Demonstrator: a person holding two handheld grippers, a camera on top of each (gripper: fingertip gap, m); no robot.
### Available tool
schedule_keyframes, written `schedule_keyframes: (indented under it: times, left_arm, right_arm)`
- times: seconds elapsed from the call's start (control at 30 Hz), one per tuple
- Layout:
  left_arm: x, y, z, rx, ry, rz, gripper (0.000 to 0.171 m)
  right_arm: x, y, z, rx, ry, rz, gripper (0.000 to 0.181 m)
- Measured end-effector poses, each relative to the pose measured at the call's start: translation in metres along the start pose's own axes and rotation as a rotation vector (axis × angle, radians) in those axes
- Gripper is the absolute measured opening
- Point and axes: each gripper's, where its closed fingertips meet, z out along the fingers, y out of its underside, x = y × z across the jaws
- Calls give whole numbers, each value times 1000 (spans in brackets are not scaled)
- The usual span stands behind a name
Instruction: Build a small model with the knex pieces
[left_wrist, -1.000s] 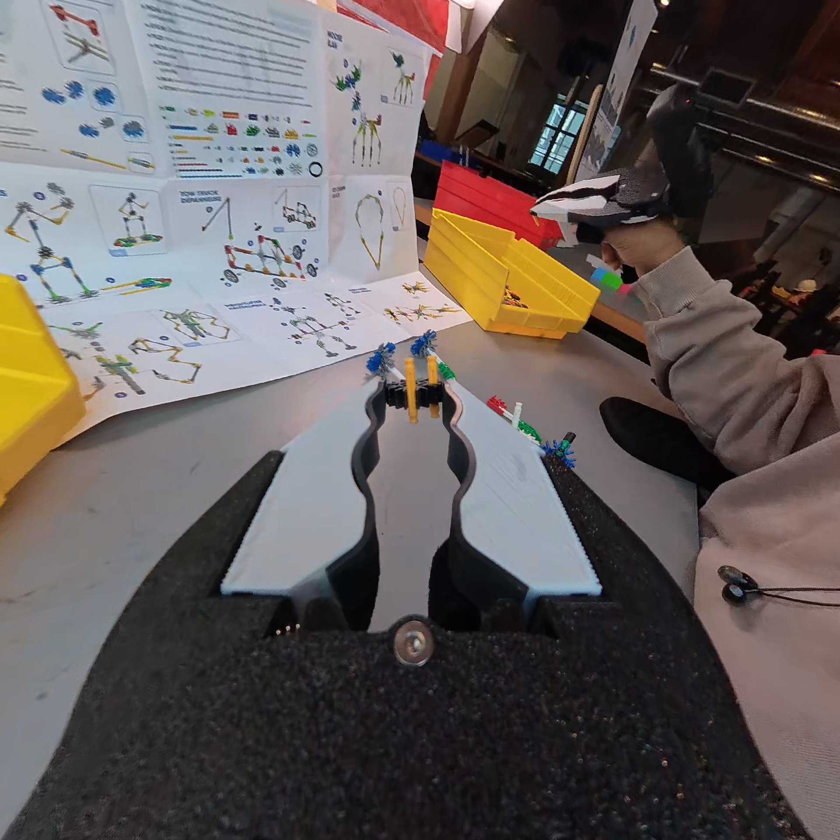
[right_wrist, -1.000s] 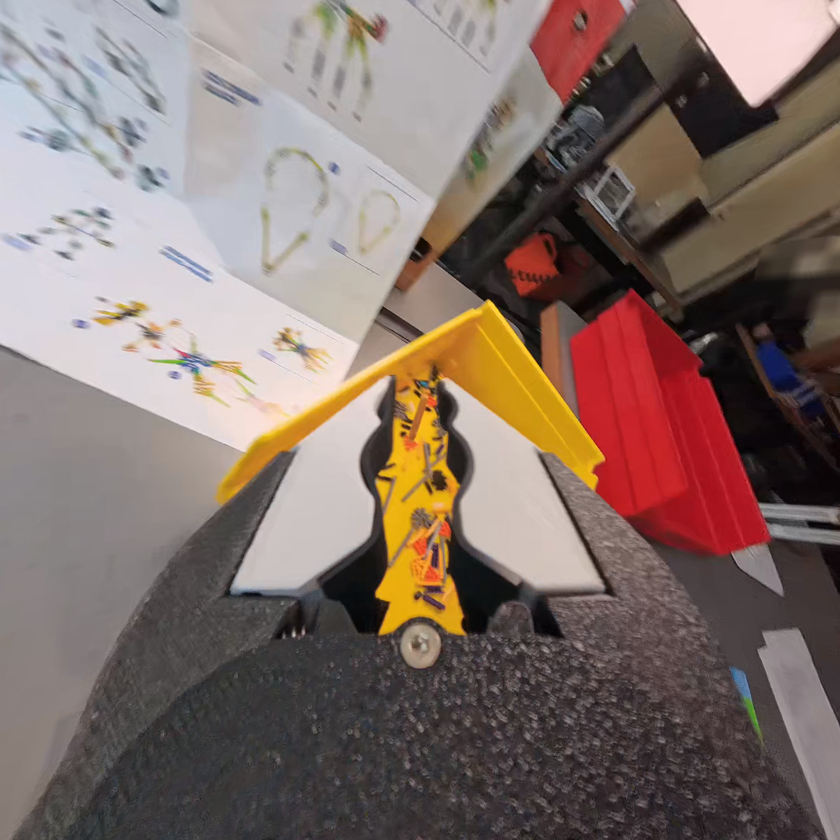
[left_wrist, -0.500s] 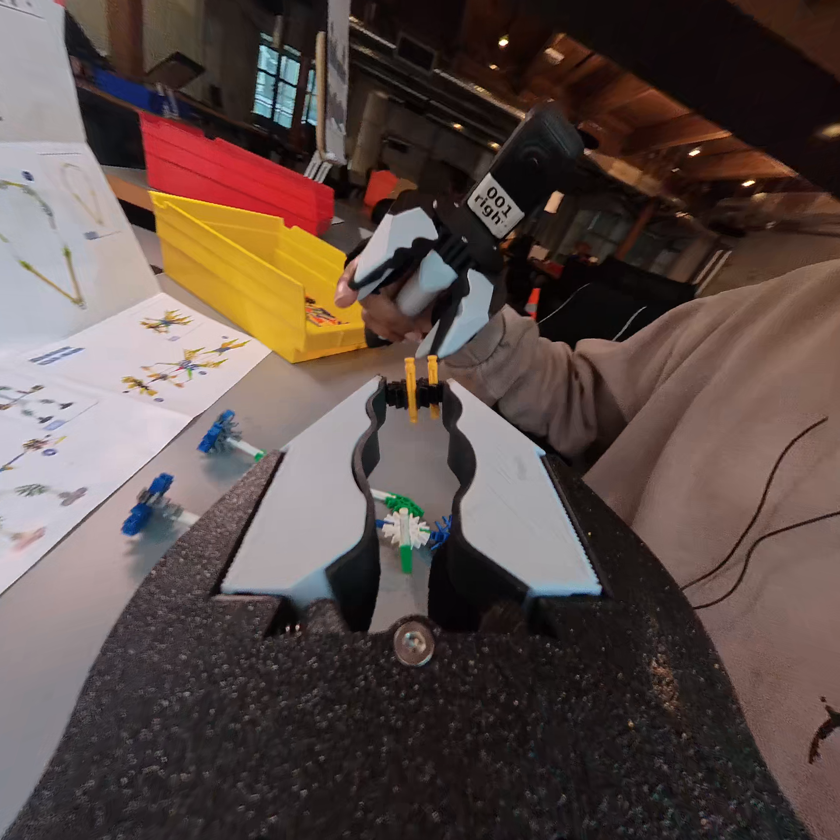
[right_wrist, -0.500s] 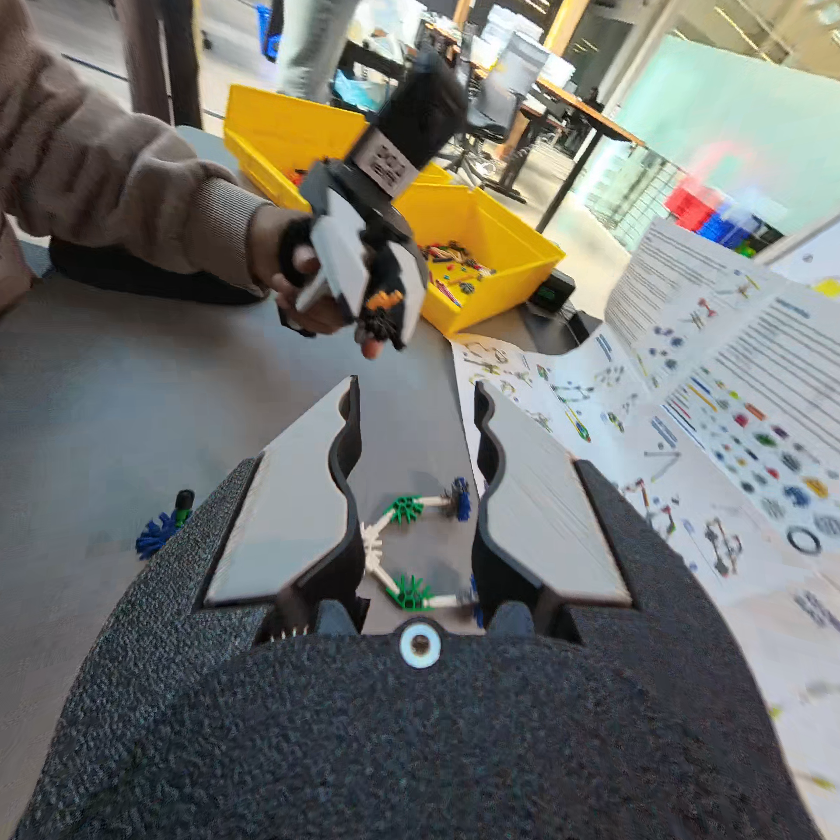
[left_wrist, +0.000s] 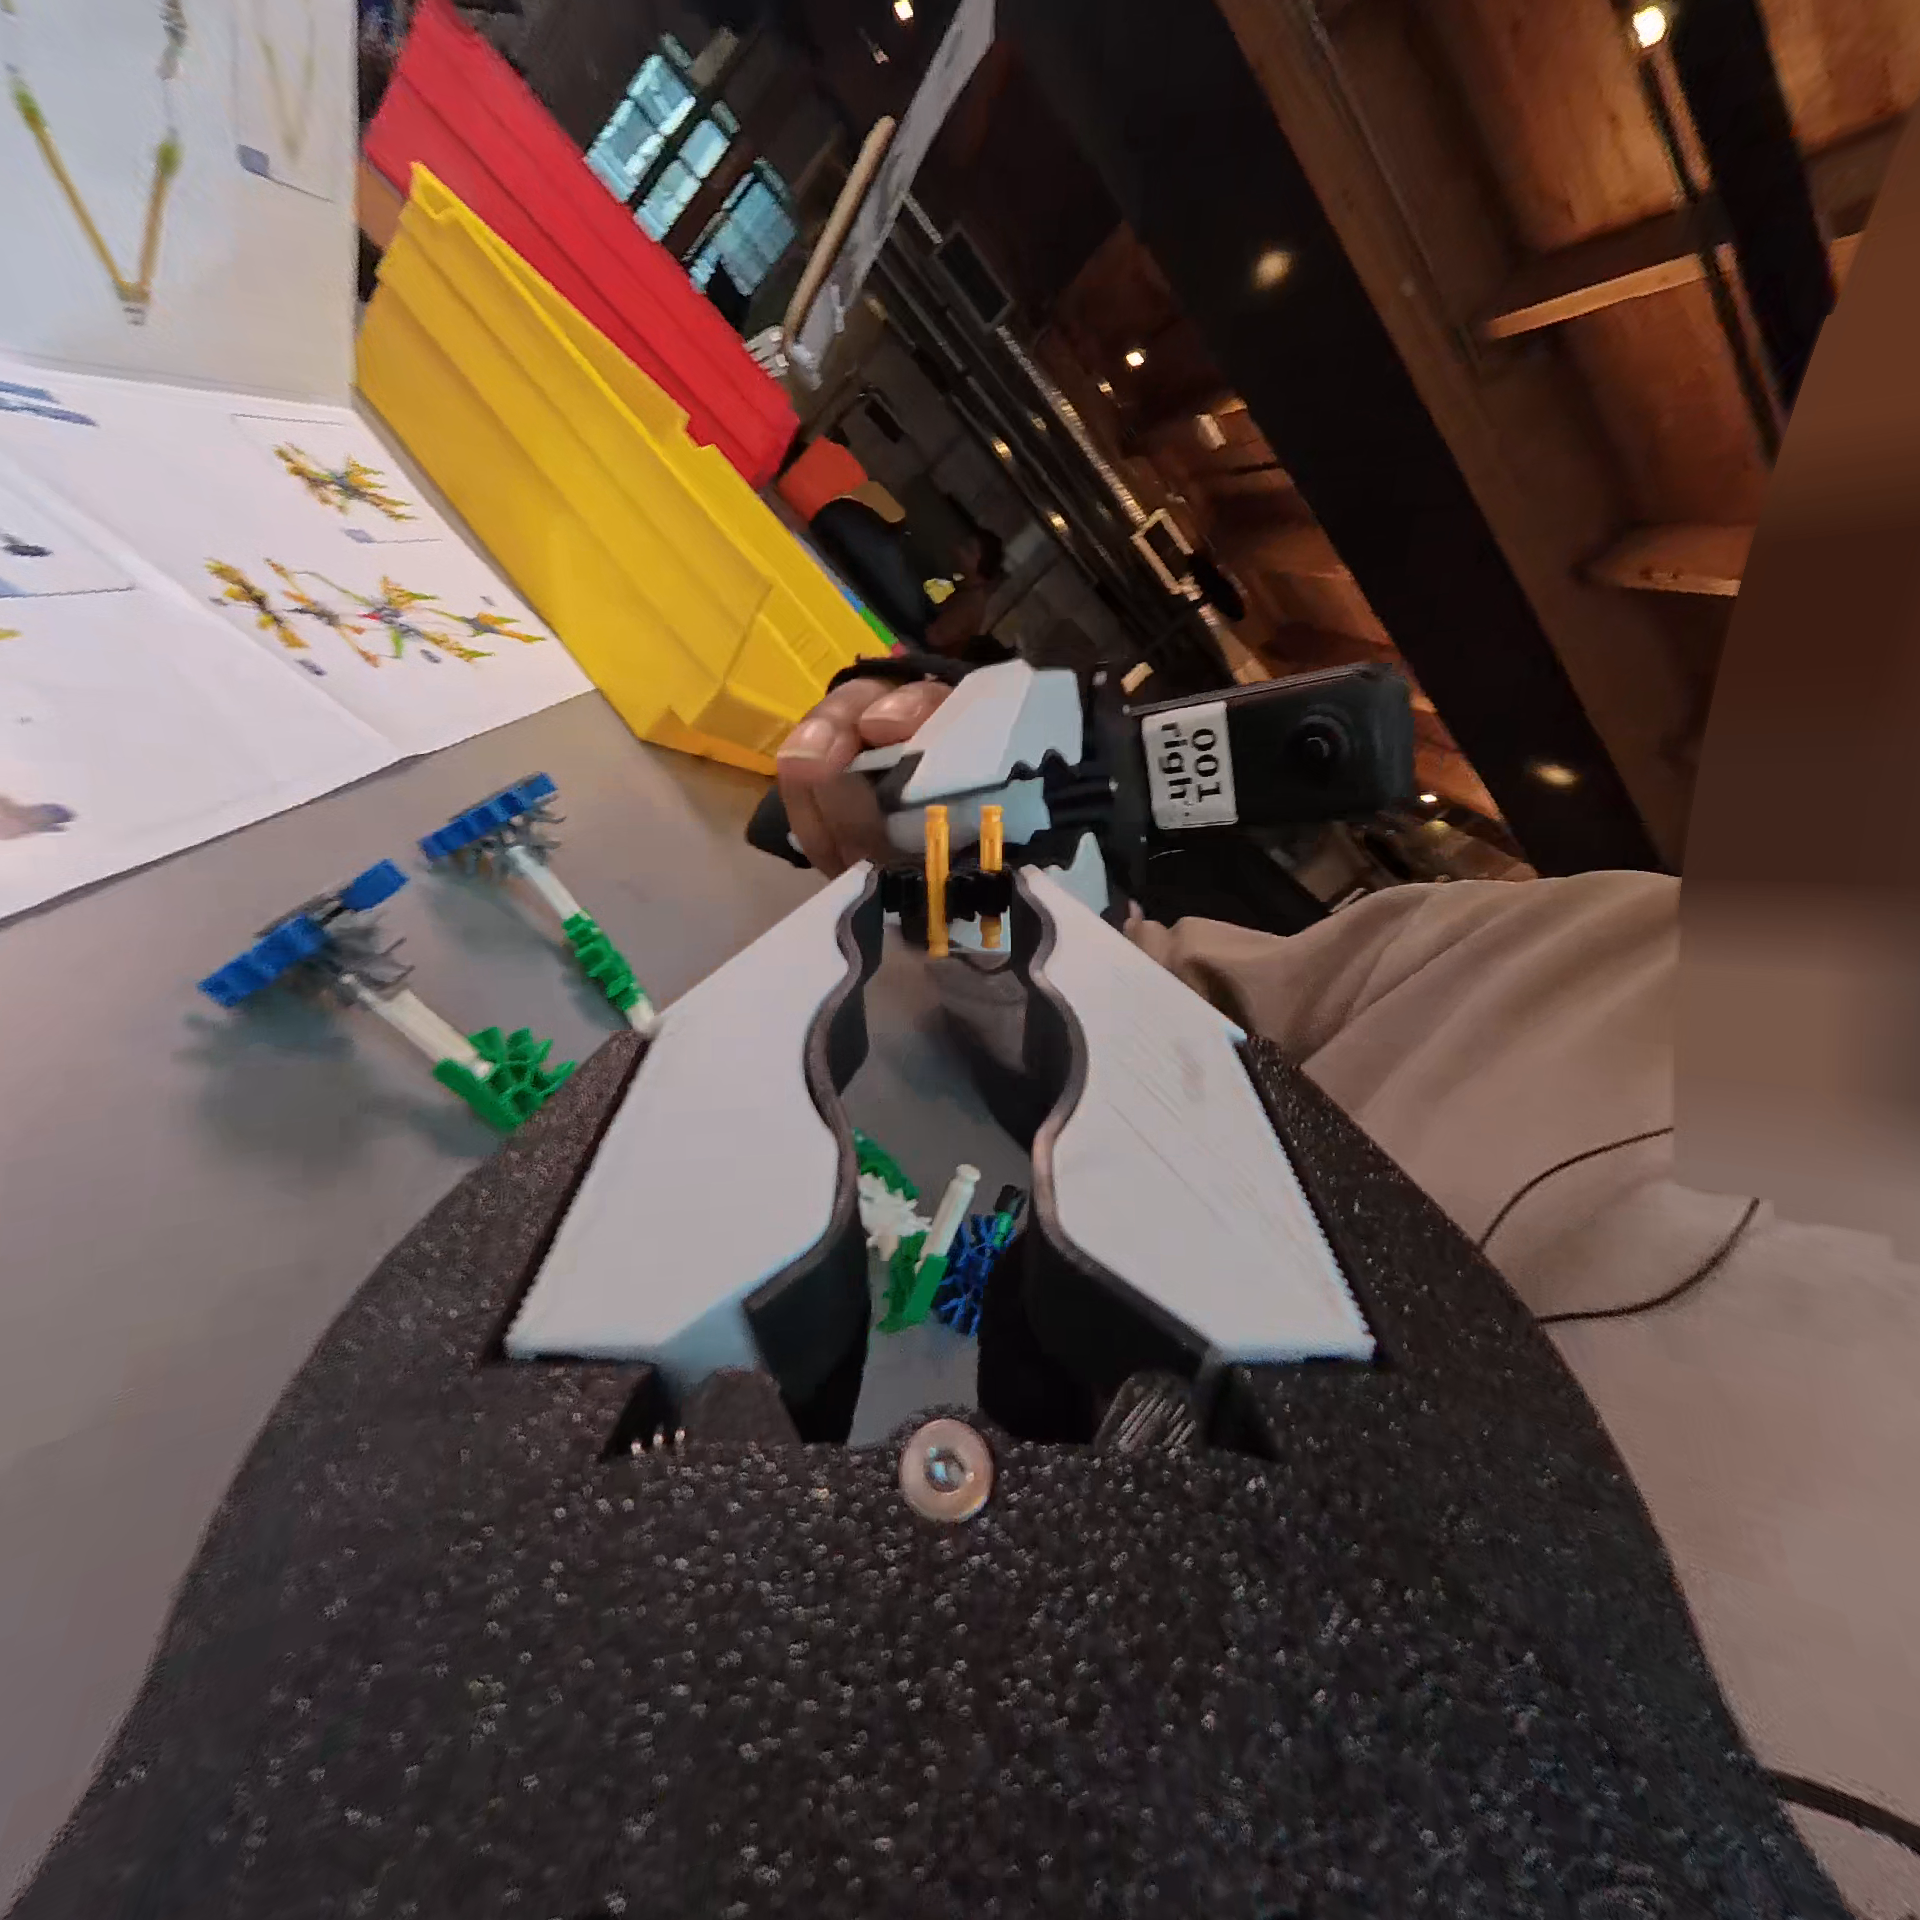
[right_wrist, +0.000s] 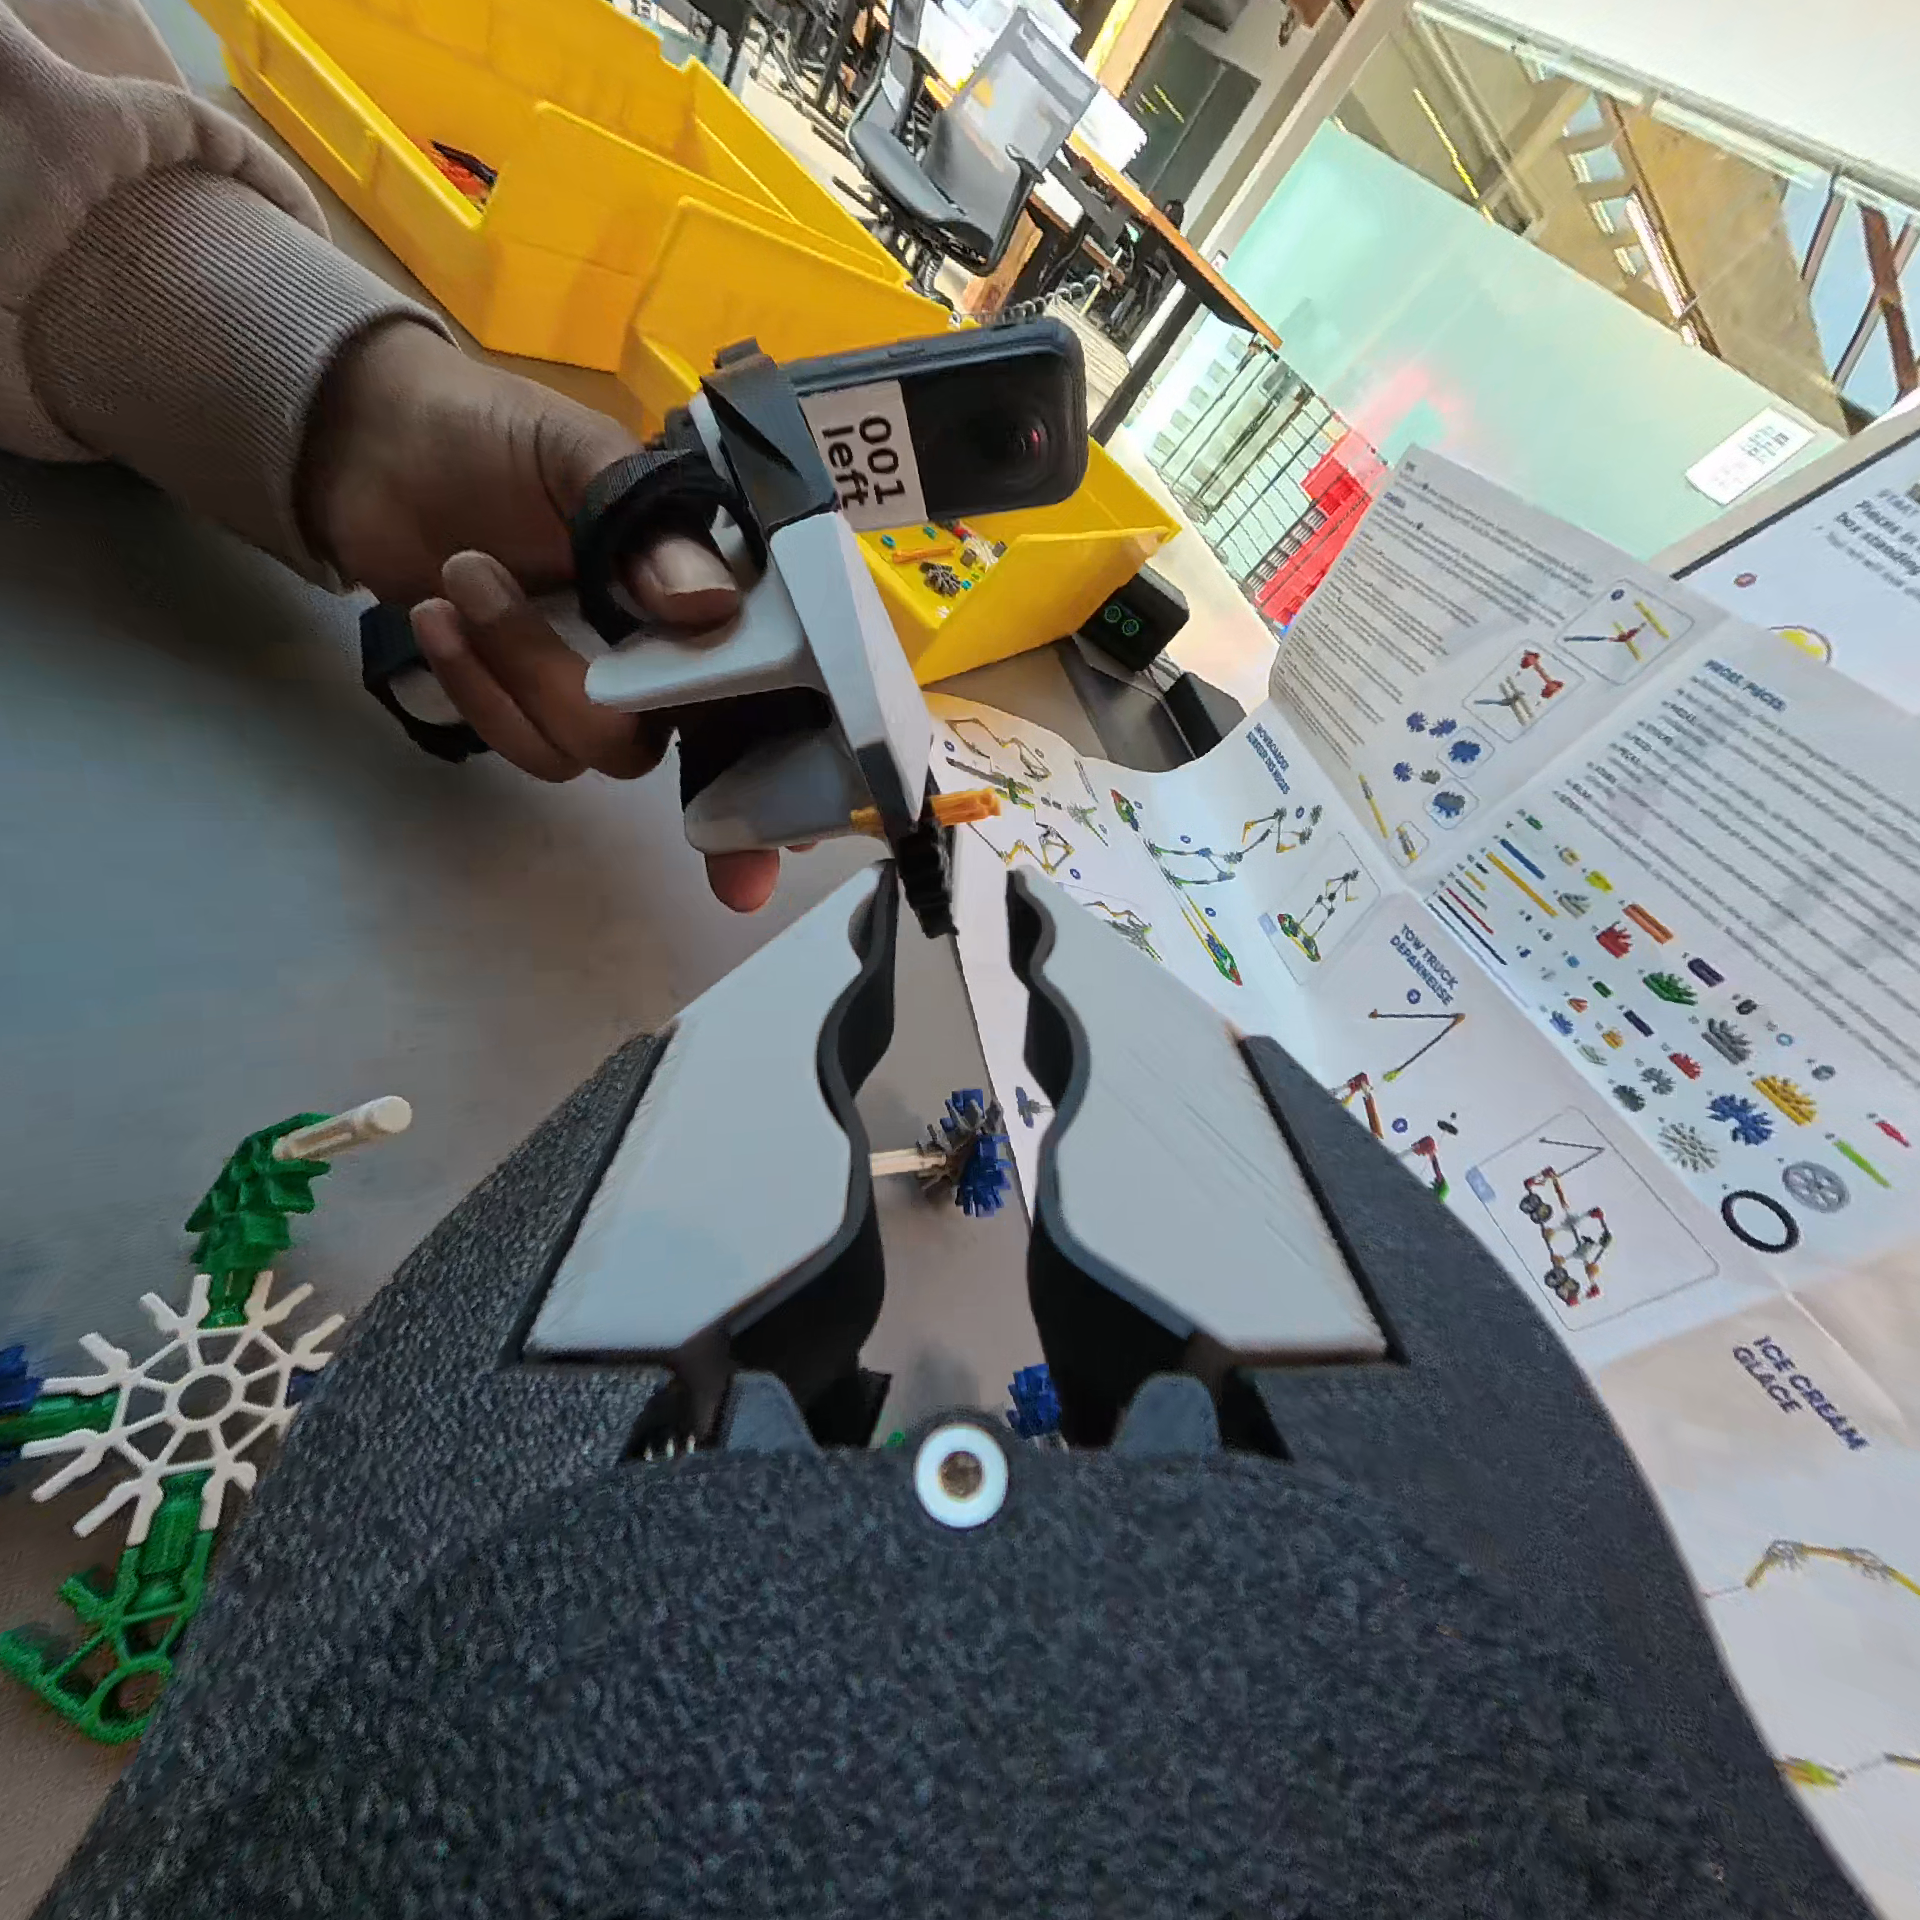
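Observation:
My left gripper (left_wrist: 951, 899) is shut on a small black connector with two short yellow rods (left_wrist: 938, 883), held above the grey table (left_wrist: 156, 1195). In the right wrist view the left gripper (right_wrist: 904, 821) faces me, and the black connector (right_wrist: 925, 868) hangs right at my right gripper's tips. My right gripper (right_wrist: 945, 904) is open and empty, its jaws either side of the connector's lower end. It also shows in the left wrist view (left_wrist: 977, 821), just behind the held piece. A white snowflake connector with green pieces (right_wrist: 187, 1392) lies on the table at lower left.
Two blue, white and green rod assemblies (left_wrist: 395, 997) lie left of my left gripper. Yellow bins (right_wrist: 727, 229) with small parts stand behind the person's hand (right_wrist: 447, 540). Another yellow bin (left_wrist: 582, 499) and a red bin (left_wrist: 582, 260) stand at the back. A folded instruction sheet (right_wrist: 1558, 935) covers the right. Both grippers' tips are close together, under 4 cm apart.
The right gripper swung away from the yellow bin and came up to the left gripper. The left gripper turned right, still shut on the black and yellow piece. The two now meet tip to tip.

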Motion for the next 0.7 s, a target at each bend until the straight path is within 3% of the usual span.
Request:
schedule_keyframes:
  times: [0.1,0.17,0.23,0.3,0.43,0.6,0.7]
  left_arm:
    - [-29,5,-9,-47,-227,69,23]
    - [-32,7,-8,-52,-266,60,24]
    - [-37,11,-6,-66,-307,63,23]
    - [-40,13,-7,-61,-326,52,23]
    - [-27,2,-10,7,-221,43,24]
    - [-3,-10,-13,94,31,-88,32]
    - [23,-13,-8,116,178,-60,32]
  right_arm:
    - [-3,6,8,-48,-10,-7,47]
    - [-7,13,18,-111,13,-70,45]
    - [-8,25,24,-180,49,-155,27]
    - [-10,27,25,-183,47,-155,26]
    - [4,19,17,-80,58,3,26]
    - [16,-16,0,210,1,322,26]
    - [12,-33,-5,359,-110,557,26]
